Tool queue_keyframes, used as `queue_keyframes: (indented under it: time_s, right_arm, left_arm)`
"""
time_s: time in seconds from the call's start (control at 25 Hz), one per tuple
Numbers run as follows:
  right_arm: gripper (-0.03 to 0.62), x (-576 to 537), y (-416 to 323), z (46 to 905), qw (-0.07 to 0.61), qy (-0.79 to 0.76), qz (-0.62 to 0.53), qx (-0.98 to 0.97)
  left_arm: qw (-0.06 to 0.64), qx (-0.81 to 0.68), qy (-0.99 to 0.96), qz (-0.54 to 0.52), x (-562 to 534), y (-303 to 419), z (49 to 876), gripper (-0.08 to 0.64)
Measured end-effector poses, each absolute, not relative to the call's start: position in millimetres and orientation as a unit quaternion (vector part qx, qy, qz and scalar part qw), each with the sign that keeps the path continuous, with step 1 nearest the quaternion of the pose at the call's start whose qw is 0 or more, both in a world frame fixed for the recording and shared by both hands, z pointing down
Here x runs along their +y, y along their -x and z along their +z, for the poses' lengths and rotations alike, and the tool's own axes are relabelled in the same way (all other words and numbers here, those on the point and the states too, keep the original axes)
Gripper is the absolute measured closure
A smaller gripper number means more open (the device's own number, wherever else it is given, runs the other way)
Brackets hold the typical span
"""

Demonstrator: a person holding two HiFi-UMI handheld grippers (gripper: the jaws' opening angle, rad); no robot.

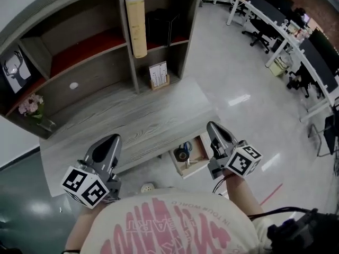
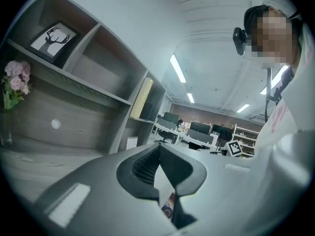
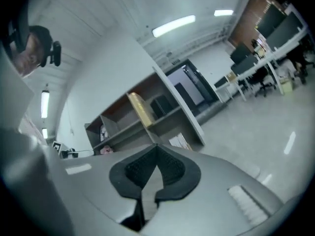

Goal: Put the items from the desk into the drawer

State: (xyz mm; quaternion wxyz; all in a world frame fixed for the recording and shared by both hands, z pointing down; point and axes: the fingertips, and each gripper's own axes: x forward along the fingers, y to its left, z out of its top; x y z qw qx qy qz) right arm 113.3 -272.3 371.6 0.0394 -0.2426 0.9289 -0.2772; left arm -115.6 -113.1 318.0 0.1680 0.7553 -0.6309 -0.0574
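Note:
The grey wooden desk (image 1: 143, 121) carries a small card stand (image 1: 158, 75) and a vase of pink flowers (image 1: 33, 108) by the shelf unit. Under its front edge the drawer (image 1: 204, 151) stands pulled out, with a dark tape roll (image 1: 183, 154) and a blue-handled item (image 1: 187, 146) inside. My left gripper (image 1: 114, 138) is held above the desk's front edge, its tips together with nothing between them (image 2: 159, 145). My right gripper (image 1: 211, 125) hangs over the drawer's right side, also shut and holding nothing (image 3: 157, 145). Both point roughly level toward the shelves.
The shelf unit (image 1: 124, 46) at the desk's back holds a tall yellow book (image 1: 136, 24), a dark box (image 1: 161, 25) and a deer picture (image 1: 16, 70). A small white round thing (image 1: 148, 187) lies on the floor below the desk. Office desks and chairs (image 1: 280, 33) stand far right.

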Motion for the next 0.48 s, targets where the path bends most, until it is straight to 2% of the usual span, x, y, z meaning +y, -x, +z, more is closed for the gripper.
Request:
queue_keyframes:
  time_s: [0.12,0.28,0.48]
  right_arm:
    - [0.589,-256,-113,304,0.054,0.237,-0.183,0.953]
    - [0.588,-238,-110,267,0.008,0.249,-0.067,0.966]
    - [0.588,-229,-115,275,0.006,0.267,-0.085,0.960]
  left_arm:
    - [0.147,-0.620,-0.768,-0.069,-108,117,297,0.540]
    - [0.127,-0.609,-0.779,-0.075,-103,118,279,0.540]
    - [0.125,-0.606,-0.783,-0.063,-100,115,283,0.541]
